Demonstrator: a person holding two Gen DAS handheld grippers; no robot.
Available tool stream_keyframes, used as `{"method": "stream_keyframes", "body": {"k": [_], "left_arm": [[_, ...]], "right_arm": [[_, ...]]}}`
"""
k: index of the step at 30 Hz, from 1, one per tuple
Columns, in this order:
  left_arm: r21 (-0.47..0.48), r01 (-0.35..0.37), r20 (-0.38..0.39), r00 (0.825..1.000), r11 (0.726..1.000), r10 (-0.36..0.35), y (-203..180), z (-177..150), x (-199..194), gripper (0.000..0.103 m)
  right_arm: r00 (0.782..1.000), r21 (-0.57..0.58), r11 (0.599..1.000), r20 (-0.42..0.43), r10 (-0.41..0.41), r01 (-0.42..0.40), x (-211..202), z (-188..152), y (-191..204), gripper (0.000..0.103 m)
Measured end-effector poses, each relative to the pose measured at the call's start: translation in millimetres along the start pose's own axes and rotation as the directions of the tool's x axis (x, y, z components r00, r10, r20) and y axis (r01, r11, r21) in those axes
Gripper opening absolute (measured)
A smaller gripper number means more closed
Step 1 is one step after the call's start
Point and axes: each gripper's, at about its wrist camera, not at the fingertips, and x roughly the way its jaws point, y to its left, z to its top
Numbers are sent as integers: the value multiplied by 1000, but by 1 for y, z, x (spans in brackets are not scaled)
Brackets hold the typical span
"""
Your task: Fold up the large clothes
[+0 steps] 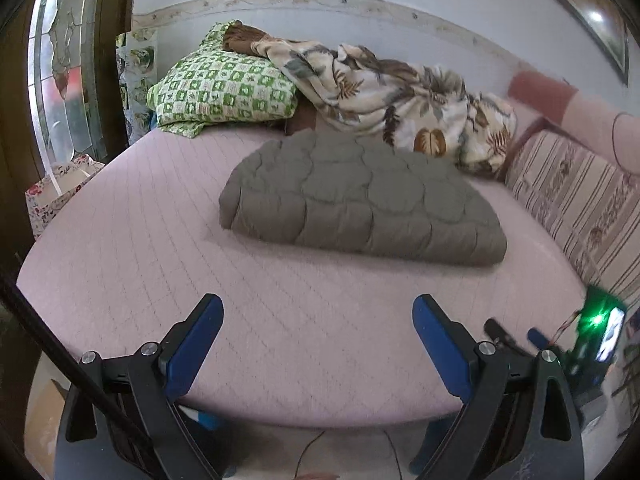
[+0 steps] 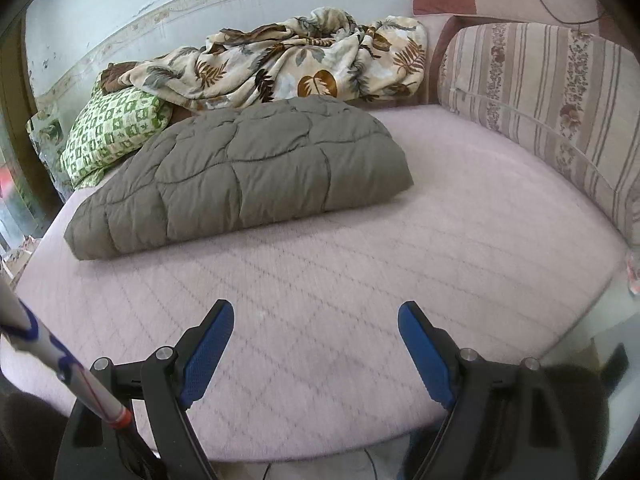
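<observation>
A grey-brown quilted cover (image 1: 360, 200) lies folded into a thick bundle on the pink quilted bed (image 1: 280, 320). The right wrist view shows the same folded bundle (image 2: 248, 172) left of centre on the bed (image 2: 360, 300). My left gripper (image 1: 318, 308) hangs open over the bed's near edge, well short of the bundle, nothing between its blue pads. My right gripper (image 2: 316, 312) is open too, above bare mattress in front of the bundle. In the left wrist view the right gripper's body (image 1: 596, 332) with a green light shows at the right edge.
A leaf-print blanket (image 1: 400, 96) is heaped against the back wall beside a green-and-white checked pillow (image 1: 224, 88). A striped cushion (image 2: 560, 112) lines the bed's right side. A door with glass (image 1: 60, 60) stands at the left. Cables run on the floor below the bed edge.
</observation>
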Motion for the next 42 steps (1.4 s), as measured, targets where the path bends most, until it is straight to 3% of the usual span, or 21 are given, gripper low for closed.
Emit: {"method": "stream_keyframes", "body": {"k": [7,13,34,42], "left_arm": [[13,-90,11,996,996,90,3,-5,-5,95],[13,-118,-44,992,993,118,7,-9,7,95],[42,-106,-191,975,994,112,1,-25,49,95],[52,-104,-192,975,993,113,-3,-27,51,95]], "right_arm": [[999,-13,999,-12,-42,42,-15,-2,0,88],[997,-47,996,-16,-75,74,-21,-7,2,89],[989,-62,988,-33,-142,140,-5,-7,1,89],[987,-96,984,-28,-156,152,-3,-8,5,90]]}}
